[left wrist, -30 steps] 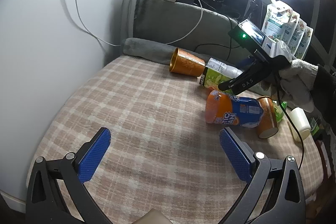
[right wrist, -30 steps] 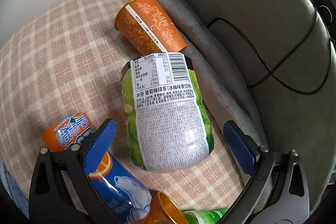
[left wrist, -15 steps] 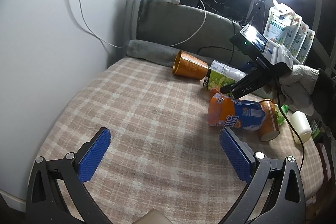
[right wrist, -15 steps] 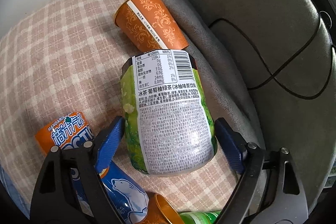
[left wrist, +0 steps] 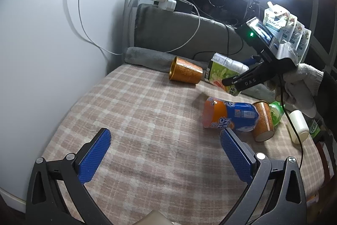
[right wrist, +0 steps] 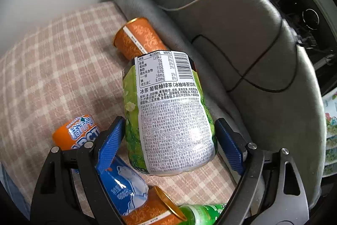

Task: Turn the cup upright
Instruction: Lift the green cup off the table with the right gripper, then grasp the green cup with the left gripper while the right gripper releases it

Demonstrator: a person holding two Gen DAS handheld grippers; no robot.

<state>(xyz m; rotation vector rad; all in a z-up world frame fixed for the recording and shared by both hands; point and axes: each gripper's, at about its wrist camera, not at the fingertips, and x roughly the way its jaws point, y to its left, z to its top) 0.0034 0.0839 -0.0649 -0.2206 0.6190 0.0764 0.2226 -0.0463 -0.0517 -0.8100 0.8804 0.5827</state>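
Observation:
An orange paper cup (left wrist: 185, 73) lies on its side at the back of the checked cloth (left wrist: 137, 119); it also shows in the right wrist view (right wrist: 139, 39). A second orange cup (left wrist: 263, 121) lies on its side at the right. My right gripper (right wrist: 170, 140) is shut on a green tea bottle (right wrist: 170, 111) and holds it tilted, lifted off the cloth, as the left wrist view (left wrist: 223, 75) shows. My left gripper (left wrist: 166, 151) is open and empty above the near part of the cloth.
An orange and blue soda bottle (left wrist: 229, 117) lies beside the second cup. A small green bottle (left wrist: 277, 112) and a white bottle (left wrist: 298, 125) lie at the right. A grey cushion (left wrist: 189, 39) with cables backs the cloth. A wall (left wrist: 52, 35) stands at the left.
My right gripper has closed on the green tea bottle and raised it off the cloth. My left gripper has stayed open and drawn back a little.

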